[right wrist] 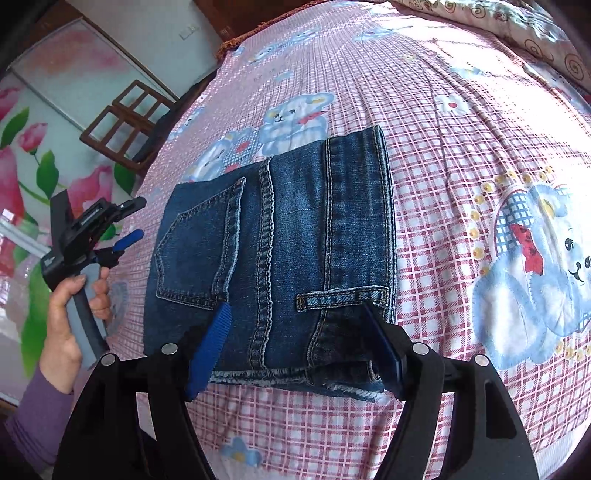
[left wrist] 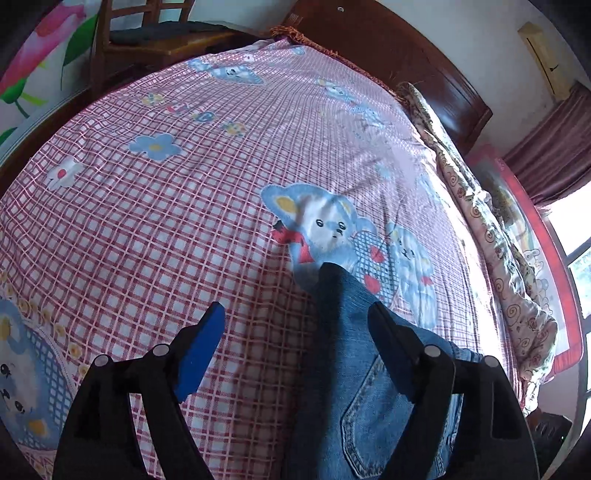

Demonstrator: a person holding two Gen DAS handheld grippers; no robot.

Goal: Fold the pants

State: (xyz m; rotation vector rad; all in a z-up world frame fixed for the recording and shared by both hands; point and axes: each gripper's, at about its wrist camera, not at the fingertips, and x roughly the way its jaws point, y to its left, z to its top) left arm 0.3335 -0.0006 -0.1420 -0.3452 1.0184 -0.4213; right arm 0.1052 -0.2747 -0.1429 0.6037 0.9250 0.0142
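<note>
The blue denim pants (right wrist: pixel 280 258) lie folded into a compact rectangle on the pink checked bedsheet (right wrist: pixel 443 147), back pocket and waistband up. My right gripper (right wrist: pixel 299 332) is open just above the near edge of the fold, jaws wide apart and empty. In the left wrist view the pants (left wrist: pixel 369 387) show at the lower right, partly under the right finger. My left gripper (left wrist: pixel 295 332) is open and empty above the sheet beside the pants. It also shows in the right wrist view (right wrist: pixel 125 229), held in a hand off the left side of the pants.
A dark wooden headboard (left wrist: pixel 406 55) and a floral pillow or quilt (left wrist: pixel 498 277) run along the bed's far side. A wooden chair (left wrist: pixel 155 33) stands by the bed's corner. A flower-printed wardrobe door (right wrist: pixel 44 147) is on the left. A bright window (left wrist: pixel 576 240) is at the right.
</note>
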